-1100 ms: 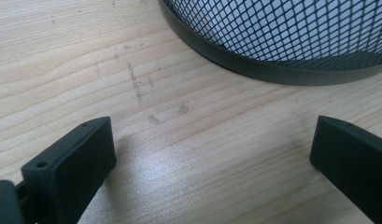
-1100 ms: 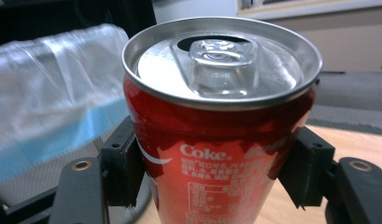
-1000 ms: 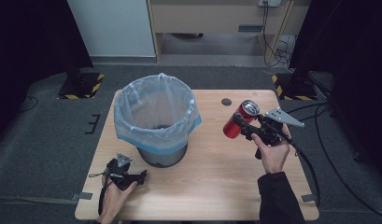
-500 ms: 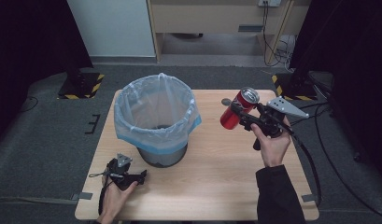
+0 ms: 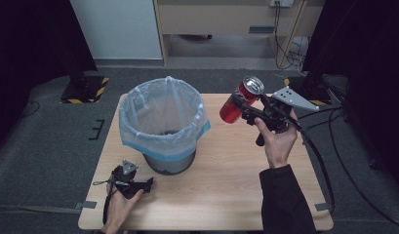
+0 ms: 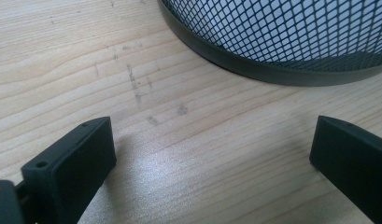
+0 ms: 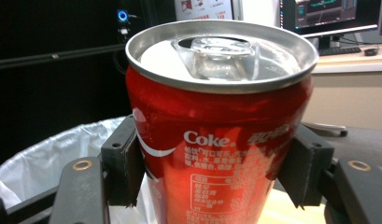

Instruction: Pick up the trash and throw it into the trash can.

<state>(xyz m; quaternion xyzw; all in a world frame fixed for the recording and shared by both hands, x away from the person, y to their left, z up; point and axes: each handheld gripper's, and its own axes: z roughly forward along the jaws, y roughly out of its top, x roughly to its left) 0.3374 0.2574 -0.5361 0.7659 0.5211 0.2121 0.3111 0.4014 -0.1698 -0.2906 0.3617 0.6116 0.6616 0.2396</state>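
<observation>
Currently right gripper (image 5: 242, 104) clamps red Coke can (image 5: 240, 99) between both jaws, above table (image 5: 226, 195) far edge; left gripper (image 5: 147, 184) gapes empty.

The worktop (image 5: 226, 185) is pale wood with fine grain lines, smooth, with a soft shine and a few small dark scuffs. The can (image 7: 216, 140) is shiny metal: bright bare silver on top, glossy red paint on its side with white print. The bin (image 6: 291, 42) is dark metal mesh with a smooth dull band round its foot. Its bag (image 5: 160, 109) is thin, see-through plastic, pale and crinkled. The right tongs (image 7: 212, 168) are matt black plastic with small brass-coloured rings. The left tongs (image 6: 216, 154) are the same matt black, a bit grainy. A flat grey plate (image 5: 292, 97) looks like dull metal.
</observation>
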